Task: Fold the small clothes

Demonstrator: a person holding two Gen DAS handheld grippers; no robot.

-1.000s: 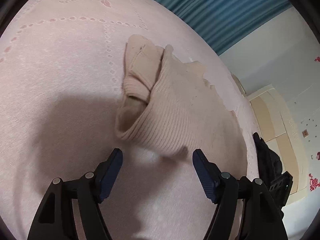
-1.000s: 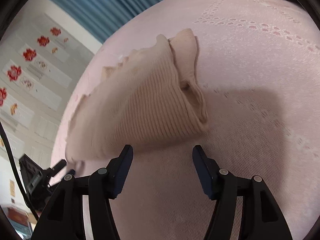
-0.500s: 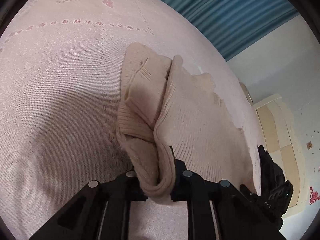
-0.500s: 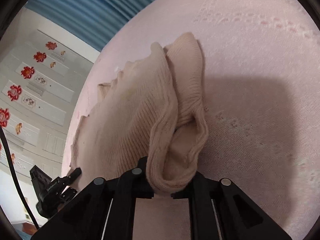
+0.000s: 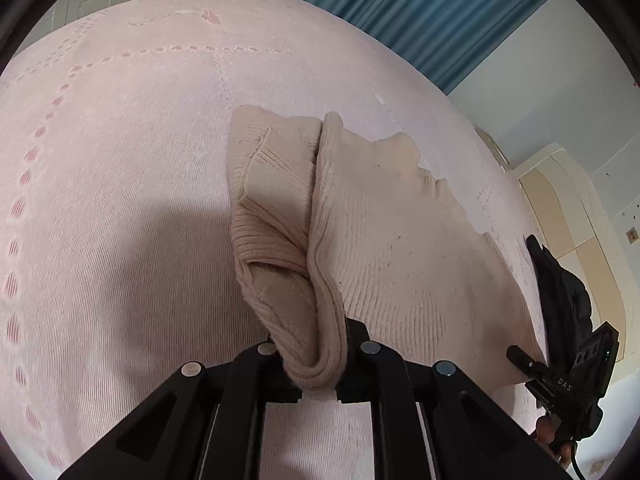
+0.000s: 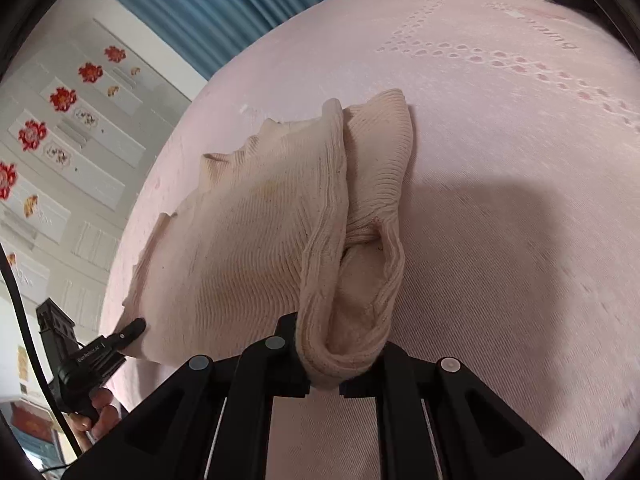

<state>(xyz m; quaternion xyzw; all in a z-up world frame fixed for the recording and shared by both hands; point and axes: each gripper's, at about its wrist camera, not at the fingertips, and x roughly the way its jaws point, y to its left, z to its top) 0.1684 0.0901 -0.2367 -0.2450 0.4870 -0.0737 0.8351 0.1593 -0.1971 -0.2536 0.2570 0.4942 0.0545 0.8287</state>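
While both tongs, left (image 5: 318, 376) and right (image 6: 324, 372), clench near hem, beige sweater (image 5: 392, 248) stretches lengthwise away across bedspread (image 5: 120, 200).

Beige ribbed sweater (image 5: 392, 248), flecked with tiny dark specks, on a pale pink bedspread (image 5: 120, 184) with rows of darker pink dots. Black left gripper (image 5: 316, 364) and black right gripper (image 6: 340, 364). Behind them a blue striped curtain (image 6: 224, 4), and a white wall with red flower decorations (image 6: 60, 100) and small orange ones

Bedspread (image 5: 120, 200) open all round knit (image 5: 400, 240).
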